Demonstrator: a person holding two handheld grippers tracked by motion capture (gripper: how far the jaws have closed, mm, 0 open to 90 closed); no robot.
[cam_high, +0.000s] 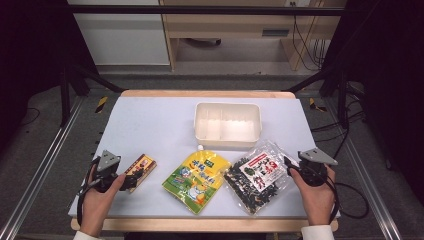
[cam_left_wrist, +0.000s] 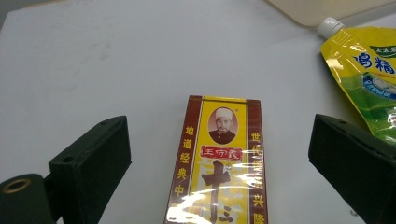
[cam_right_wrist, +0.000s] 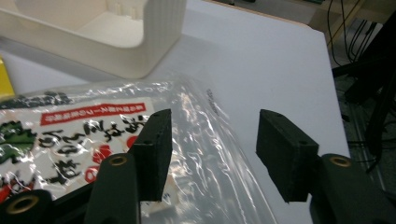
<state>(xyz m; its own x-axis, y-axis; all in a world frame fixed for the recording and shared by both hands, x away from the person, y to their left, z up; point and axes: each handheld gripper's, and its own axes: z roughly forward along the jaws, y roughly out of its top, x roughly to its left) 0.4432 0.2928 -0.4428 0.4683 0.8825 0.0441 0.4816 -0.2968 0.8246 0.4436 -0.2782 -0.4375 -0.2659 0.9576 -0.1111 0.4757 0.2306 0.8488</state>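
Left tongs (cam_high: 131, 181): held in the person's left hand (cam_high: 97, 197) at approx. 8 o'clock on the desk (cam_high: 150, 120). Jaws spread wide, nothing pinched. In the left gripper view the left tongs (cam_left_wrist: 224, 163) straddle a brown-and-yellow box (cam_left_wrist: 217, 163), clear of both its long sides; whether they touch the desk, cannot tell.

Brown-and-yellow box (cam_high: 140, 170): flat on the desk, wrapped in glossy film, red/yellow printed characters and a small portrait on top face. Sits just at the left tongs' tips, 8 o'clock.

Right tongs (cam_high: 289, 166): held in the person's right hand (cam_high: 315, 195) at approx. 4 o'clock. Jaws spread, nothing pinched. In the right gripper view the right tongs (cam_right_wrist: 212, 149) hang over the clear edge of a seaweed bag (cam_right_wrist: 93, 140); one jaw over the bag, the other over bare desk beside it.

Seaweed bag (cam_high: 257, 176): clear crinkled plastic, dark contents, white label w/ red and black print. Lies flat, 5 o'clock.

Yellow spout pouch (cam_high: 196, 180): yellow-green, white cap at top, lies flat at 6 o'clock, between box and bag, close beside the bag.

White tray (cam_high: 228, 137): divided into compartments, nothing inside, approx. 1 o'clock near desk centre, just beyond the pouch cap.
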